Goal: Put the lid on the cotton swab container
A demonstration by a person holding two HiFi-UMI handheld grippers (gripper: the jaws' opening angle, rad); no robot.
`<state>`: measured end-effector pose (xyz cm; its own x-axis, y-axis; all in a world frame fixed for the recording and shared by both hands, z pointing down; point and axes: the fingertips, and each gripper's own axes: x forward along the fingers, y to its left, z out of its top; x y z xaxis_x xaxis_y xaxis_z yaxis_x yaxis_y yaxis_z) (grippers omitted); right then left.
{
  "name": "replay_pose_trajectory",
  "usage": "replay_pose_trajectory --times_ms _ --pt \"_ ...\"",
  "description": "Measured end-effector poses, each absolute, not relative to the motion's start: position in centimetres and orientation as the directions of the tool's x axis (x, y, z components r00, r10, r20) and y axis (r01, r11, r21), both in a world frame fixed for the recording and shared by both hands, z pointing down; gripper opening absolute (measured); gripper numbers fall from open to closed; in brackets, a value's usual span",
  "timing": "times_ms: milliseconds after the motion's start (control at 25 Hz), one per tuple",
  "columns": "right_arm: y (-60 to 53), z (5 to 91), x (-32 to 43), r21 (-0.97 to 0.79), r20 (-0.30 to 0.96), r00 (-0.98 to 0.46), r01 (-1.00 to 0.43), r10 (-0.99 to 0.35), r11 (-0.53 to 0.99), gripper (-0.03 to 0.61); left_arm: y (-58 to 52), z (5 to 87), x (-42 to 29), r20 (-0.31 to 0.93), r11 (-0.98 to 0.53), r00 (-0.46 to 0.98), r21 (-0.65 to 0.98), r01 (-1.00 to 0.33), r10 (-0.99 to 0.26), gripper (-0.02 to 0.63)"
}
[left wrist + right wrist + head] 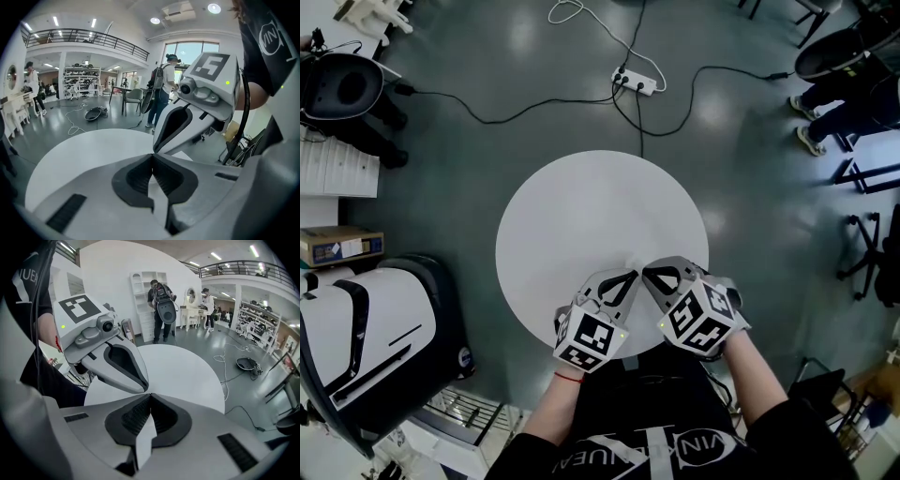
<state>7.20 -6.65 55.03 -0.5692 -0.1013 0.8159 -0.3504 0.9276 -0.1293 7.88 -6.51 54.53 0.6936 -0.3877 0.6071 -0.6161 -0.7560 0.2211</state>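
The left gripper (623, 281) and right gripper (661, 279) hover over the table's (581, 206) near edge, fingers pressed together on nothing. No cotton swab container or lid shows anywhere (probably light, slick plastic, best pinched at the lid's rim).
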Motion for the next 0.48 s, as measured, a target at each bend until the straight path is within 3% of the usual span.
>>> replay_pose_trajectory --times_ms 480 --pt "-6.56 55.21 6.8 -0.095 0.858 -0.503 -0.361 -0.108 0.928 0.003 -6.62 54.44 7.47 0.596 -0.744 0.705 0.251 -0.619 -0.385 0.009"
